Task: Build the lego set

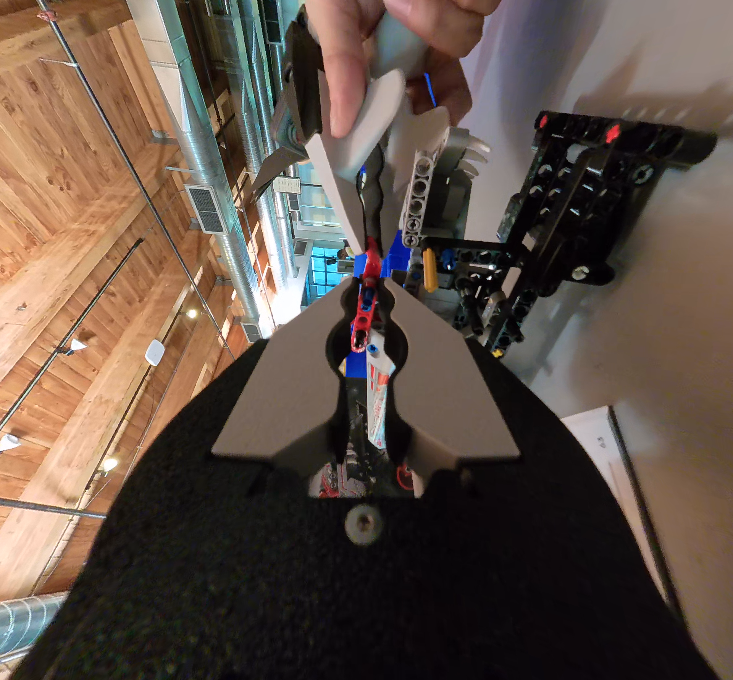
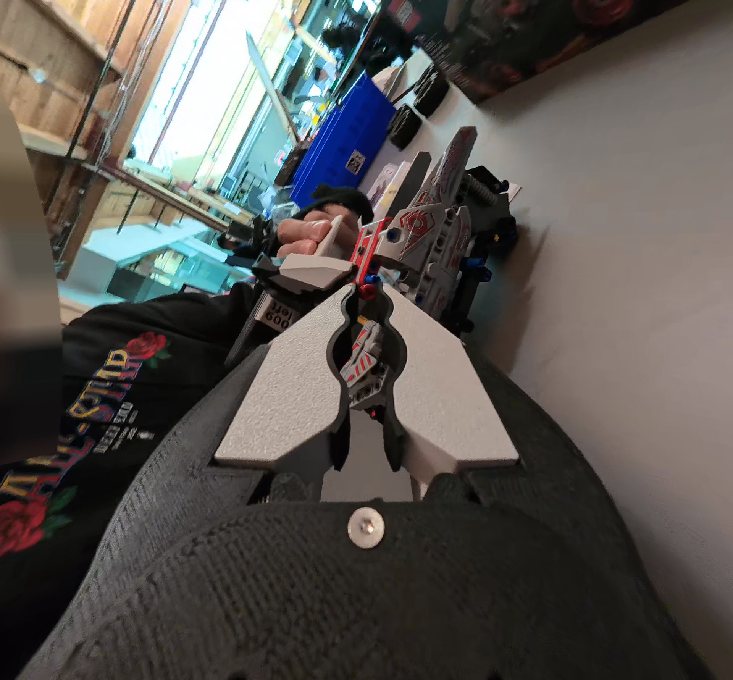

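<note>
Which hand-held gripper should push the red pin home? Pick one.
Right. The right hand-held gripper pinches the red pin at the end of the red beam; the left hand-held gripper only clamps that beam.

The model (image 2: 444, 248) stood on the table (image 2: 634, 224). Behind it lay two wheels (image 2: 416, 113), with a bin (image 2: 345, 145) just left of them and the set's box (image 2: 555, 14) farther back. Both grippers met at the model's near-left end.
</note>
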Demonstrator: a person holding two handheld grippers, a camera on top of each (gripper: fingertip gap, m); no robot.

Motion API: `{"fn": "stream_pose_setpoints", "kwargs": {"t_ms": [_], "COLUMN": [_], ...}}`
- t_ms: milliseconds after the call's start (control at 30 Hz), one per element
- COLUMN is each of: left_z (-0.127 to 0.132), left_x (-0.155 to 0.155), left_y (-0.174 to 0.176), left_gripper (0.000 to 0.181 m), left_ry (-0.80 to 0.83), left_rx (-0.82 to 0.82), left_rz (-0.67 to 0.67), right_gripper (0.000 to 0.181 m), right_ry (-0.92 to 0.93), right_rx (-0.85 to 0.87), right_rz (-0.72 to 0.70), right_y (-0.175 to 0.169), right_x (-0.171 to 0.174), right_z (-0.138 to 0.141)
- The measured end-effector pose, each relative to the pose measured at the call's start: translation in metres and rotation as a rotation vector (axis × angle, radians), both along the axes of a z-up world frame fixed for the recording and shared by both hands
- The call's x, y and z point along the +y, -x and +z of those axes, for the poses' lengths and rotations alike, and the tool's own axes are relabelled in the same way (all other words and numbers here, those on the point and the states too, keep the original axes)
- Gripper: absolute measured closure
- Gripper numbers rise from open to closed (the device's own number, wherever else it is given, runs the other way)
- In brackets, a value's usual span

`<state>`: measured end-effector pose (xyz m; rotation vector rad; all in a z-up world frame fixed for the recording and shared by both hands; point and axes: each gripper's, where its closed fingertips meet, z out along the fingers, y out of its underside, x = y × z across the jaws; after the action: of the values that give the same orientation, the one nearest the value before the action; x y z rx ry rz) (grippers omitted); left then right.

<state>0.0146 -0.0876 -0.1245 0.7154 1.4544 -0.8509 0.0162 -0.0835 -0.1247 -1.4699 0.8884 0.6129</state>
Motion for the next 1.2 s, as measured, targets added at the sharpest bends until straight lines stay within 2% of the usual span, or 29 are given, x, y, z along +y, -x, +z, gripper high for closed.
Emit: {"fn": "stream_pose_setpoints", "kwargs": {"t_ms": [100,233,367,467,533,633,700,800,967,1200], "left_z": [0.000,0.000,0.001,0.001,0.001,0.001,0.002,0.002,0.001,0.007], "left_x": [0.000,-0.001,-0.002,-0.002,-0.002,-0.002,-0.002,-0.002,0.000,0.002], "left_y": [0.000,-0.003,-0.004,-0.004,-0.004,-0.005,-0.005,-0.005,-0.006,-0.014], "left_gripper": [0.175,0.175,0.175,0.175,0.175,0.175,0.175,0.175,0.174,0.175], "left_ry": [0.002,0.003,0.006,0.011,0.014,0.016,0.018,0.019,0.043,0.077], "left_rx": [0.001,-0.006,-0.005,0.001,0.005,0.006,0.010,0.019,0.124,0.181], "left_rz": [-0.005,0.008,0.008,0.004,0.002,0.004,0.003,-0.004,-0.044,-0.001], "right_gripper": [0.174,0.174,0.174,0.169,0.159,0.169,0.166,0.162,0.158,0.153], "right_ry": [-0.053,-0.123,-0.138,-0.170,-0.190,-0.185,-0.180,-0.107,0.204,0.281], "right_rx": [0.063,0.145,0.060,0.007,-0.017,-0.044,-0.061,-0.118,-0.349,-0.327], "right_rz": [-0.047,-0.042,-0.051,-0.046,-0.059,-0.103,-0.137,-0.214,-0.338,-0.423], "right_y": [-0.001,-0.005,-0.006,-0.003,-0.002,-0.004,-0.006,-0.009,-0.002,0.000], "right_x": [0.000,0.001,0.002,0.004,0.003,-0.003,-0.009,-0.024,-0.048,-0.068], "right_z": [0.000,-0.003,0.000,0.001,0.002,0.001,0.002,0.003,-0.007,-0.027]}}
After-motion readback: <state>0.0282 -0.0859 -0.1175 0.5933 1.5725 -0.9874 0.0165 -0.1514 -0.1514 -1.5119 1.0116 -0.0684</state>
